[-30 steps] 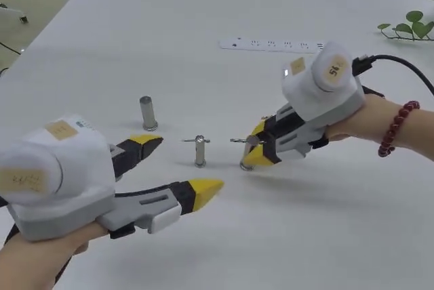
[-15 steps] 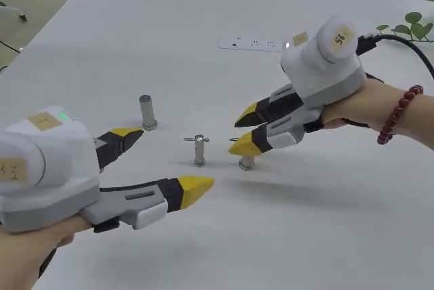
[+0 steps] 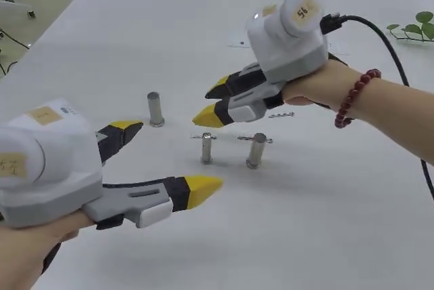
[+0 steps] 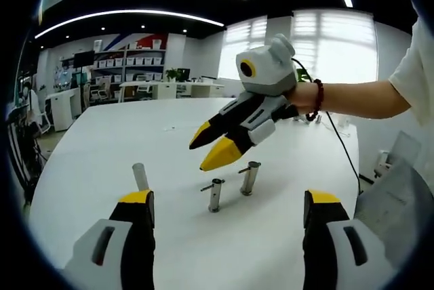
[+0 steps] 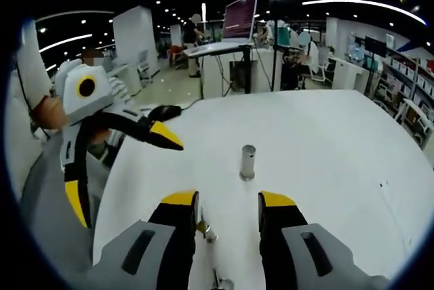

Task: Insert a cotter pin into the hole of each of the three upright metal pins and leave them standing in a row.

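Note:
Three upright metal pins stand in a row on the white table. The left pin (image 3: pixel 156 109) (image 4: pixel 140 176) (image 5: pixel 248 161) is bare. The middle pin (image 3: pixel 207 148) (image 4: pixel 215 195) and the right pin (image 3: pixel 255 150) (image 4: pixel 249 177) each carry a cotter pin through the top. My right gripper (image 3: pixel 210 104) (image 4: pixel 210 144) hovers open above and behind the middle and right pins, holding nothing. My left gripper (image 3: pixel 169 158) (image 4: pixel 228 200) is wide open near the front left, short of the row. One loose cotter pin (image 3: pixel 281 115) lies behind the right pin.
A black cable (image 3: pixel 380 39) runs from the right gripper toward the back right. A small green plant (image 3: pixel 415 27) sits at the far right edge. The table (image 3: pixel 325 222) is bare white at the front and right.
The right gripper opened and came off the cotter pin at the right pin, then rose and moved up and left. The left gripper stayed open, hardly moving.

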Available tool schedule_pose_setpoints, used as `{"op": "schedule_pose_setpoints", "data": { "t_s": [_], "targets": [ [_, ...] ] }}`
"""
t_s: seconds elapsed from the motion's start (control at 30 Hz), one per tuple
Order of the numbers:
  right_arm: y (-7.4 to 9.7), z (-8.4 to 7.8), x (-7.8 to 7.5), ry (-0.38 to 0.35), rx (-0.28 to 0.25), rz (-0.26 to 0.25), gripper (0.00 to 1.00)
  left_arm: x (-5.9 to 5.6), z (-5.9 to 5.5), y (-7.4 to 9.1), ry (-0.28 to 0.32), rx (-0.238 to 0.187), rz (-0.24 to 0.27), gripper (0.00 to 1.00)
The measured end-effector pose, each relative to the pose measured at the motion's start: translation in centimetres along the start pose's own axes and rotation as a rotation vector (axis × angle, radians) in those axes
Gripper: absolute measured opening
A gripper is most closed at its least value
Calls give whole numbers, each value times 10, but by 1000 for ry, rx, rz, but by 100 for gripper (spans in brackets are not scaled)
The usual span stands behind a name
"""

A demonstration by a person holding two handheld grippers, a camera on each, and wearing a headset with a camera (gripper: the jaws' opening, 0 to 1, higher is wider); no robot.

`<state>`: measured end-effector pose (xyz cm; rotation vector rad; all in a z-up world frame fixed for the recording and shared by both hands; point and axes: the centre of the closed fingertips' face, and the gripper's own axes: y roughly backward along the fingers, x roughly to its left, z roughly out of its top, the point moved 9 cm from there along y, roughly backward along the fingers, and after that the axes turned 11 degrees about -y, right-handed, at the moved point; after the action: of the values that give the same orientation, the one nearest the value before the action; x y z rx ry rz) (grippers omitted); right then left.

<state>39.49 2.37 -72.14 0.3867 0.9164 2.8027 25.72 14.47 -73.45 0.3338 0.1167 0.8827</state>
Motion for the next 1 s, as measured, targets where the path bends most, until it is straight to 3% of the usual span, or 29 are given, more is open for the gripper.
{"op": "schedule_pose_setpoints", "data": {
  "t_s": [0.1, 0.3, 0.5, 0.9, 1.0],
  "targets": [
    [-11, 4, -4, 21, -14, -18, 37, -1, -1, 0, 8, 2, -10, 93],
    [-29, 9, -12, -28, -63, -15, 37, -1, 0, 0, 7, -8, -7, 99],
    [-49, 14, -15, -17, -82, -23, 37, -1, -2, 0, 3, -4, -2, 99],
    [-90, 16, -20, 31, -70, -51, 34, -3, -6, -1, 2, 8, -6, 98],
    [-94, 15, -22, 44, -70, -65, 32, -2, -7, -2, 5, 9, -7, 97]
  ]
}}
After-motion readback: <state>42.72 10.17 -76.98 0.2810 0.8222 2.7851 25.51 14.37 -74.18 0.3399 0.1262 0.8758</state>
